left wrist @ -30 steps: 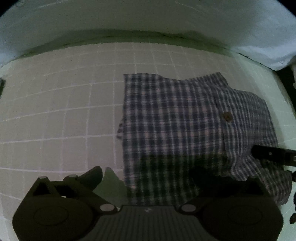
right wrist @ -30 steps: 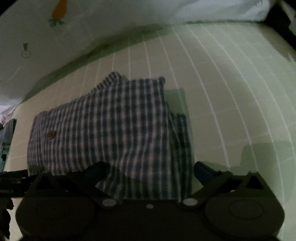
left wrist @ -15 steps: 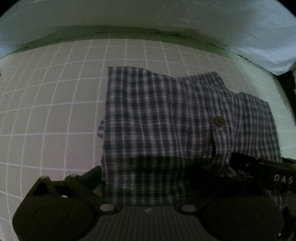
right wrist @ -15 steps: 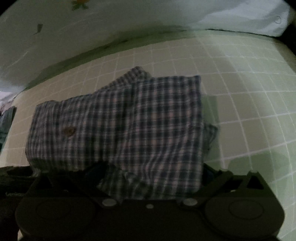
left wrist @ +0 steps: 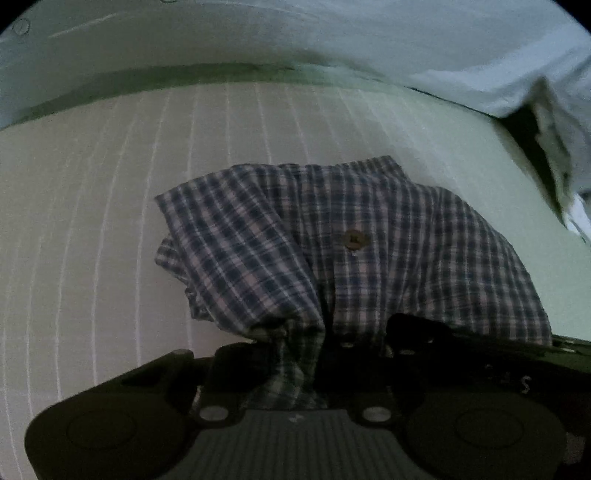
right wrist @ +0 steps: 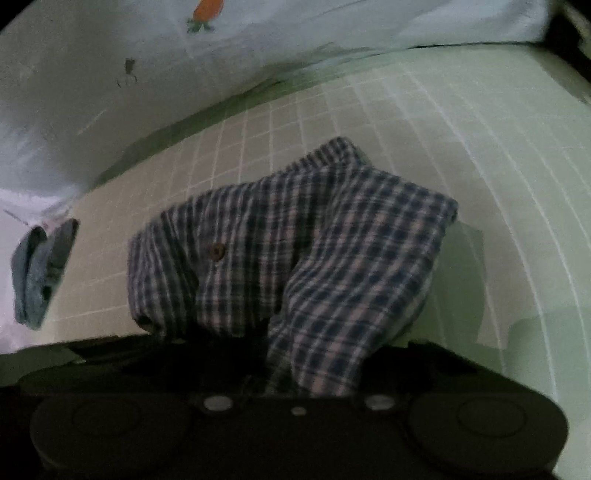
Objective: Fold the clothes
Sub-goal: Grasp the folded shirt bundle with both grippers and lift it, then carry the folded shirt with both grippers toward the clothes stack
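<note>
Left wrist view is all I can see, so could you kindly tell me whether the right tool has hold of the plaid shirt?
Observer: Yes. The right tool is closing its jaws, with the near edge of the plaid shirt bunched between them.
Operator: Thank you. Is anything lying beside the shirt over there?
Observer: A blue-grey cloth lies apart from the shirt, at the left edge of the right wrist view.
Operator: And is there anything distinctive behind it?
Observer: The pale sheet beyond the gridded surface carries an orange carrot print.
</note>
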A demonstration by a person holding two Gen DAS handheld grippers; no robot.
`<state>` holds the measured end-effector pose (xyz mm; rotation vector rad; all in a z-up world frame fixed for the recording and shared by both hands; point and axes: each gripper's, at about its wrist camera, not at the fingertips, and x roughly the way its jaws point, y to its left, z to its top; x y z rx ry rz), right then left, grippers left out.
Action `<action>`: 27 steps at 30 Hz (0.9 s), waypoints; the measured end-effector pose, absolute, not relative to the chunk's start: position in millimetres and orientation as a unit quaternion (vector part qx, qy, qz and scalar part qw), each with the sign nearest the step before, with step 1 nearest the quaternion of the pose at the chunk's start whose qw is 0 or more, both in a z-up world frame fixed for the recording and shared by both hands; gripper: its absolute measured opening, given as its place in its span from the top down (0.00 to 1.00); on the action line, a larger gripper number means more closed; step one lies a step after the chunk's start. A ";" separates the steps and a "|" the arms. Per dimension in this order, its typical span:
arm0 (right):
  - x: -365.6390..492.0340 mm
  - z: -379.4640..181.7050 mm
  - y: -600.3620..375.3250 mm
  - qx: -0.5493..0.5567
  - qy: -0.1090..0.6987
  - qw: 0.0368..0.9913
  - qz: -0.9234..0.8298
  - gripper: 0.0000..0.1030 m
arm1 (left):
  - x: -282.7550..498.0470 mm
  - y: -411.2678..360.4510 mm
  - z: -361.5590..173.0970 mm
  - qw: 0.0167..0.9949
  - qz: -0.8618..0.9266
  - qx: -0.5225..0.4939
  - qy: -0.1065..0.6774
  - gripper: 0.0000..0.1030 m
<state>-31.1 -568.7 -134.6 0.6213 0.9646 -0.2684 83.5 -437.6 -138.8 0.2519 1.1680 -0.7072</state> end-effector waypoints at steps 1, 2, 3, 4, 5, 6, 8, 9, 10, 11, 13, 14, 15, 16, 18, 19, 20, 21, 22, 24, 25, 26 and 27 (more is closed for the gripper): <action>-43.0 -133.4 -566.8 0.300 0.449 0.832 -0.130 0.72 | 77.0 -433.7 -138.0 0.765 -0.333 0.118 0.539 0.78; -55.5 -132.6 -564.1 0.307 0.443 0.831 -0.136 0.72 | 69.8 -431.4 -136.8 0.761 -0.342 0.123 0.537 0.78; -66.6 -132.4 -561.3 0.312 0.439 0.831 -0.141 0.72 | 62.1 -431.3 -135.3 0.759 -0.351 0.130 0.533 0.78; -79.0 -131.5 -558.6 0.316 0.432 0.831 -0.149 0.72 | 54.3 -433.2 -133.6 0.757 -0.360 0.138 0.528 0.78; -89.9 -130.6 -557.1 0.323 0.425 0.831 -0.158 0.72 | 45.9 -434.7 -131.2 0.754 -0.370 0.147 0.522 0.78; -100.1 -129.7 -555.9 0.330 0.419 0.829 -0.167 0.72 | 37.4 -436.2 -128.9 0.752 -0.380 0.155 0.516 0.78; -122.2 -126.0 -554.7 0.341 0.406 0.827 -0.186 0.72 | 20.8 -440.9 -123.5 0.744 -0.402 0.167 0.507 0.78; -133.4 -122.6 -554.8 0.342 0.400 0.827 -0.196 0.72 | 12.7 -444.2 -120.7 0.739 -0.414 0.173 0.503 0.78; -144.6 -118.8 -555.0 0.342 0.395 0.827 -0.206 0.72 | 4.7 -448.4 -118.0 0.735 -0.426 0.178 0.497 0.78; -156.4 -115.4 -556.4 0.341 0.390 0.828 -0.215 0.72 | -3.3 -452.6 -115.2 0.730 -0.438 0.184 0.491 0.78; -181.0 -106.5 -561.0 0.341 0.376 0.829 -0.234 0.72 | -21.4 -460.8 -108.0 0.723 -0.460 0.191 0.479 0.78; -192.7 -102.1 -563.8 0.343 0.369 0.829 -0.243 0.72 | -31.0 -464.9 -103.9 0.719 -0.471 0.194 0.473 0.78; -204.4 -97.6 -566.7 0.344 0.362 0.829 -0.252 0.72 | -40.5 -468.9 -99.9 0.716 -0.481 0.197 0.466 0.78; -215.5 -93.2 -570.6 0.345 0.355 0.829 -0.260 0.72 | -49.4 -475.5 -96.2 0.714 -0.489 0.199 0.460 0.78; -233.4 -85.6 -583.1 0.345 0.341 0.831 -0.272 0.72 | -65.3 -496.8 -89.7 0.714 -0.499 0.201 0.448 0.78; -241.4 -82.3 -591.0 0.347 0.334 0.832 -0.277 0.72 | -73.2 -507.5 -86.4 0.714 -0.504 0.201 0.442 0.78; -249.2 -78.6 -601.5 0.347 0.328 0.833 -0.279 0.72 | -82.3 -518.5 -82.3 0.715 -0.508 0.201 0.436 0.78; -256.9 -74.9 -612.9 0.348 0.323 0.834 -0.280 0.72 | -91.4 -530.0 -77.3 0.717 -0.510 0.200 0.431 0.78; -263.0 -71.0 -625.1 0.346 0.319 0.837 -0.280 0.72 | -97.8 -542.4 -73.0 0.720 -0.511 0.198 0.425 0.78; -274.5 -63.3 -652.0 0.339 0.311 0.844 -0.276 0.72 | -110.7 -570.6 -64.0 0.728 -0.513 0.194 0.412 0.78; -280.6 -59.5 -667.1 0.334 0.307 0.848 -0.272 0.72 | -115.9 -585.6 -58.7 0.732 -0.510 0.187 0.411 0.78; -287.3 -53.7 -683.8 0.329 0.304 0.853 -0.269 0.72 | -121.1 -600.5 -53.4 0.736 -0.508 0.181 0.409 0.78; -293.4 -48.2 -701.8 0.324 0.302 0.857 -0.265 0.72 | -126.3 -615.5 -48.2 0.740 -0.505 0.175 0.407 0.78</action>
